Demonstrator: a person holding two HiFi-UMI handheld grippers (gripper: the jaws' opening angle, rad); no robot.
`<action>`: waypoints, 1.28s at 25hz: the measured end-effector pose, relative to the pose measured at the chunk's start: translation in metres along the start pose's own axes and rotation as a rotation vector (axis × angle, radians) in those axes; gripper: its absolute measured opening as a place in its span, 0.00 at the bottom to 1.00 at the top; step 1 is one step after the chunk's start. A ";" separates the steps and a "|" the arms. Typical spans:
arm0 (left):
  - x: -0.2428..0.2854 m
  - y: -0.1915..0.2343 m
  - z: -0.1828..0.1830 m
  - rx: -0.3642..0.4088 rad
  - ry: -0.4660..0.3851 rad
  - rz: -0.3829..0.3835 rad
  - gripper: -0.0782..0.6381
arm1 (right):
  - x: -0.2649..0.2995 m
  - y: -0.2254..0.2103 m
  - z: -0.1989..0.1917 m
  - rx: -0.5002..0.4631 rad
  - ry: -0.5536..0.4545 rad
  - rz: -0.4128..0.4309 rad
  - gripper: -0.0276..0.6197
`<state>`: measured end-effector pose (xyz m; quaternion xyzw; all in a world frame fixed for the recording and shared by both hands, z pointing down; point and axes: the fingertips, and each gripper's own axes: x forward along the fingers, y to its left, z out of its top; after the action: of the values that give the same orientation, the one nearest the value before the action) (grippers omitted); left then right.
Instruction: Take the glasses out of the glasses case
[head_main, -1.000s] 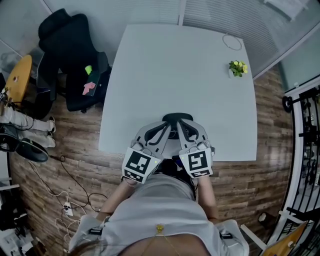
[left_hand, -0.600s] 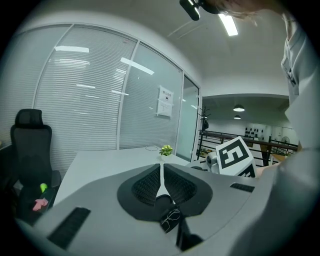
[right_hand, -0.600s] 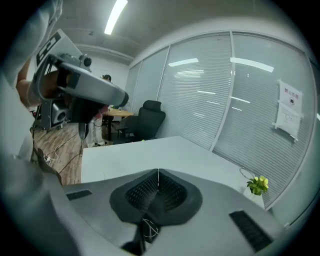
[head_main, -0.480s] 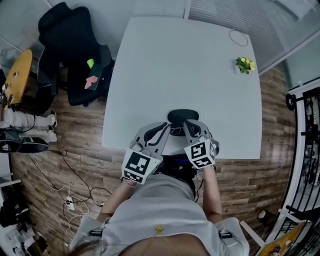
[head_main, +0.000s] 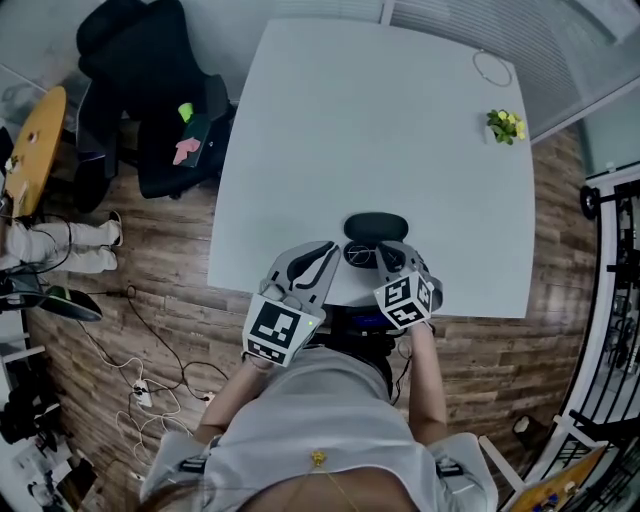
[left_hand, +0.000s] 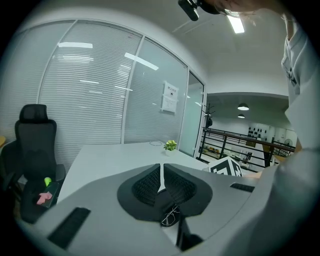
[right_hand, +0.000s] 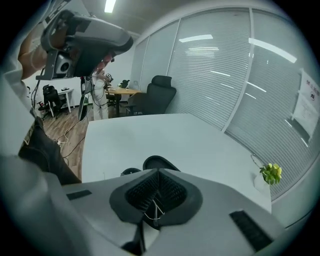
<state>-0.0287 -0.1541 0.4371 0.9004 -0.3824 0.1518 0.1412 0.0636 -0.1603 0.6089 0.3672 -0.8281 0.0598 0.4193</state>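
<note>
The black glasses case (head_main: 375, 226) lies on the white table (head_main: 400, 130) just past both grippers; it also shows as a dark oval (right_hand: 160, 162) in the right gripper view. The thin wire-framed glasses (head_main: 361, 256) lie out of the case, between the gripper tips. My right gripper (head_main: 388, 258) (right_hand: 157, 173) is shut on a thin wire part of the glasses (right_hand: 153, 210). My left gripper (head_main: 318, 262) (left_hand: 160, 175) is shut, pads together with nothing between the tips; the glasses (left_hand: 170, 218) show through the gap under its jaws.
A small potted plant (head_main: 505, 125) and a thin wire ring (head_main: 492, 68) sit at the table's far right. A black office chair (head_main: 150, 100) stands left of the table. The near table edge (head_main: 300, 298) runs right under the grippers.
Both grippers have drawn back from the case, which now lies fully uncovered beyond them. The glasses have come out towards the near edge with the right gripper.
</note>
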 end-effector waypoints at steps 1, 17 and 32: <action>0.001 0.001 -0.001 -0.003 0.004 0.000 0.17 | 0.004 0.002 -0.004 -0.007 0.011 0.009 0.07; 0.002 0.018 -0.011 -0.041 0.013 0.038 0.17 | 0.049 0.024 -0.052 -0.187 0.210 0.270 0.13; -0.006 0.032 -0.016 -0.076 0.007 0.090 0.17 | 0.061 0.039 -0.067 -0.283 0.340 0.544 0.10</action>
<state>-0.0584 -0.1657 0.4536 0.8759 -0.4273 0.1465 0.1696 0.0584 -0.1393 0.7052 0.0560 -0.8140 0.1145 0.5667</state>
